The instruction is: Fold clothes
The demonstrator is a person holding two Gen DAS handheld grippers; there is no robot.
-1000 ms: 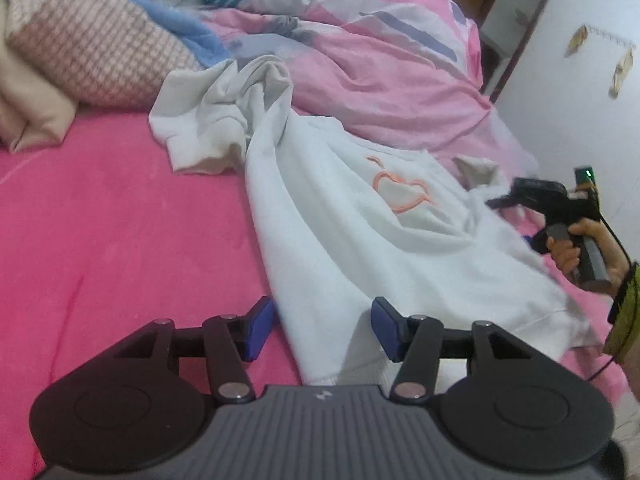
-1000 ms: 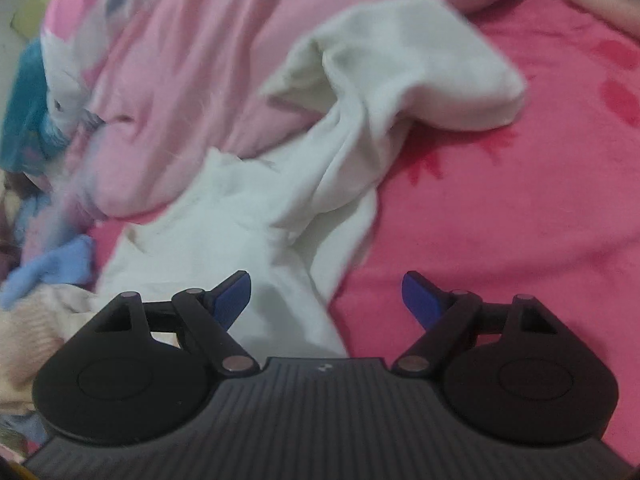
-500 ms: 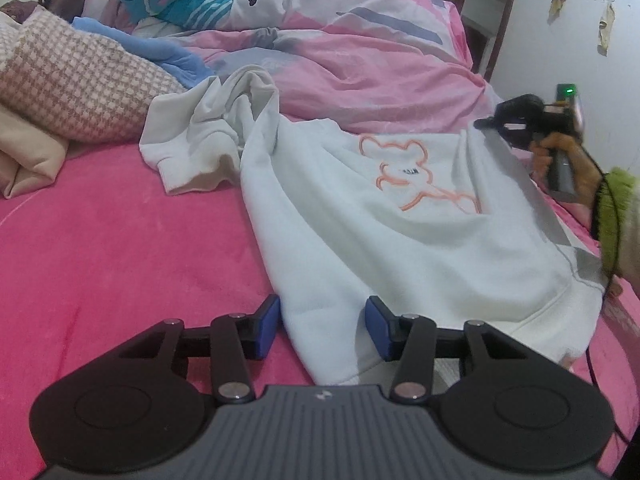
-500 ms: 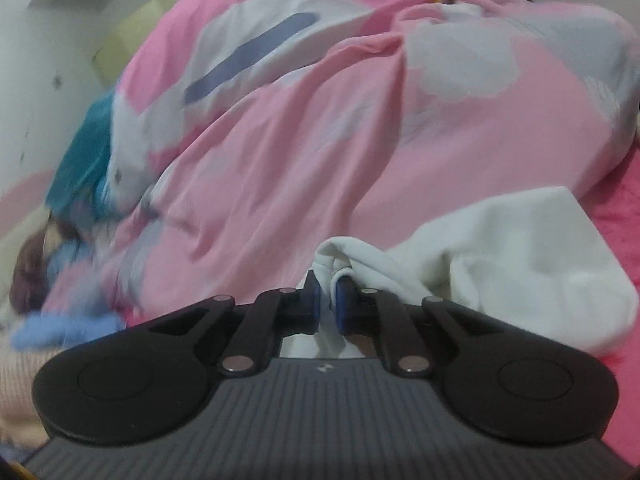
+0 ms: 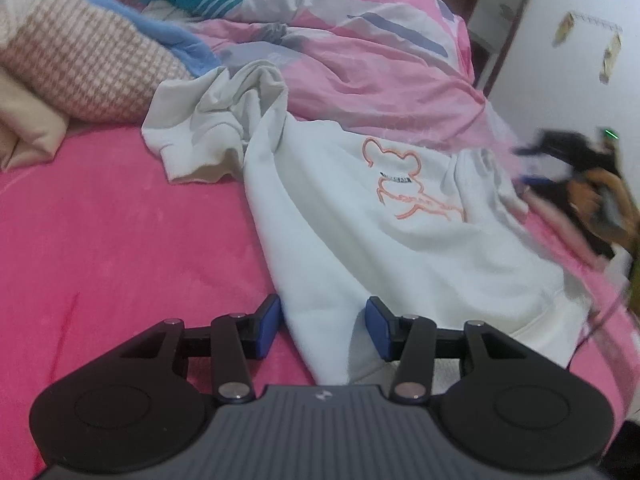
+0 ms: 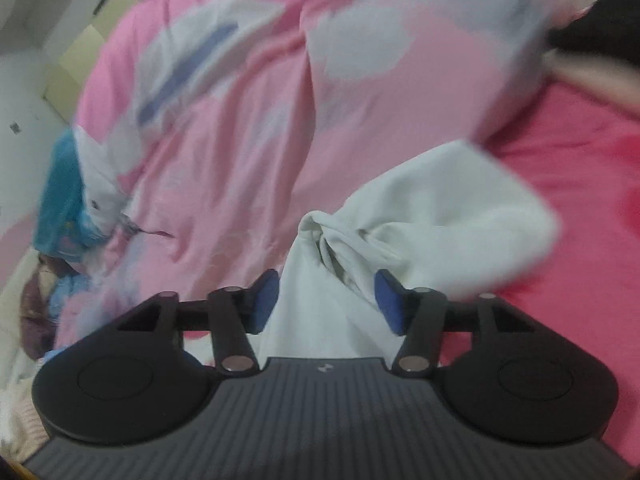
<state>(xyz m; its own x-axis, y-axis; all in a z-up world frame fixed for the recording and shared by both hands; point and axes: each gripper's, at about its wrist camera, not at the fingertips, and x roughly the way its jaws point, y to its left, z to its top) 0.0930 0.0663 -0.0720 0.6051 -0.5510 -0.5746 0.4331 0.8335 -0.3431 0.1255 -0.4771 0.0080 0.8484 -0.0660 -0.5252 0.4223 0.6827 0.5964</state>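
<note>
The white sweatshirt with an orange bear outline on its chest [image 5: 384, 216] lies spread on the bright pink bed sheet [image 5: 120, 240]. In the left wrist view its long side runs from the bottom middle of the frame up toward the upper middle. The bottom hem is near the lower right. One sleeve [image 5: 208, 128] is bunched in a lump at the upper middle, next to the checked pink-and-cream pillow [image 5: 88, 68] and below the rumpled pink quilt with grey and blue patches [image 5: 360, 64].

The left gripper [image 5: 322, 326] sits at the bottom of the frame. Its jaws stand apart and hold nothing. The near edge of the sweatshirt lies right between them, so this gripper is closest to the body of the shirt.

The right gripper [image 6: 326, 300] looks at the shirt from another side. Its jaws are apart too, with nothing pinched. A twisted fold of white cloth [image 6: 332, 236] rises just in front of them, in the middle of the frame, and the wide sleeve [image 6: 460, 216] spreads out to the right of it. In the left wrist view this gripper shows as a dark blur at the right edge, close to the shirt's right side.

The shirt is not folded flat. I think each gripper only needs to go straight ahead a little to reach cloth.
</note>
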